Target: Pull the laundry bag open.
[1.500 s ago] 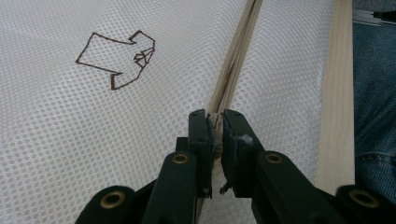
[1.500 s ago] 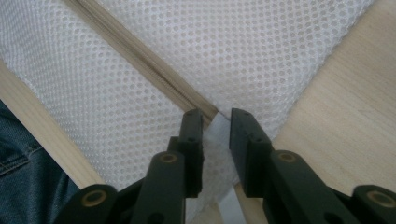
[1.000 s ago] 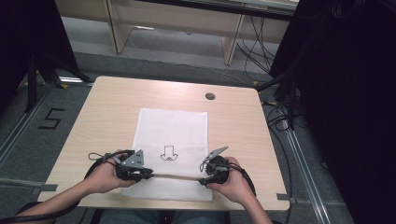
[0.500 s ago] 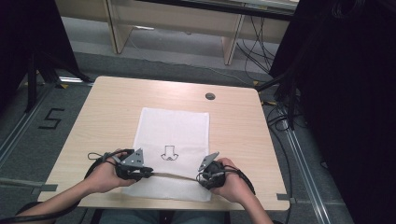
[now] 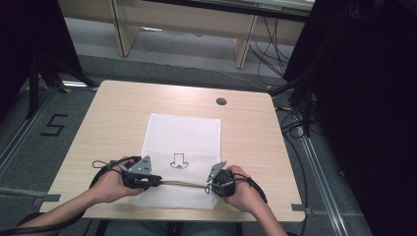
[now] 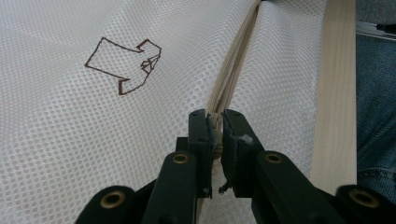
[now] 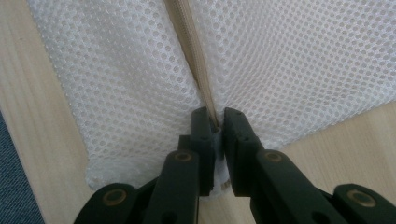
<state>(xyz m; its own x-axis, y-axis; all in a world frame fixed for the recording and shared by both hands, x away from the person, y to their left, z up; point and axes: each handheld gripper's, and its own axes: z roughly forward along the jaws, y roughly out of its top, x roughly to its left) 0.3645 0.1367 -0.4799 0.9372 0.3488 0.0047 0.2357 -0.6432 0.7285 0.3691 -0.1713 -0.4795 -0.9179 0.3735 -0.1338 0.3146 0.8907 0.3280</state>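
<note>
- High view, centre of the frame: a light wooden rectangular table (image 5: 113, 128) stands on a grey floor, with a small round dark grommet (image 5: 221, 101) near its far edge, right of the middle.
- A white mesh fabric bag (image 5: 184, 142) lies flat on the table, reaching from the middle of the frame down to the near edge; a brown outlined arrow mark (image 5: 178, 161) is drawn on its lower half, and in the left gripper view the same mark sits at the upper left.
- A thin beige strip, the bag's zipper band (image 5: 179, 183), runs level across the lower part of the bag, stretched between the two tools.
- The left gripper (image 5: 156, 180), held in the hand at lower left, lies over the bag's left edge; in the left gripper view (image 6: 215, 125) its black jaws are clenched on the near end of the beige strip, which runs away toward the upper right of that frame.
- The right gripper (image 5: 208, 186), held in the hand at lower centre-right, sits at the bag's right edge; its jaws have just been closing, and in the right gripper view (image 7: 215, 122) they pinch the beige strip where it meets the bunched mesh, with bare table wood at the frame's left and lower right.
</note>
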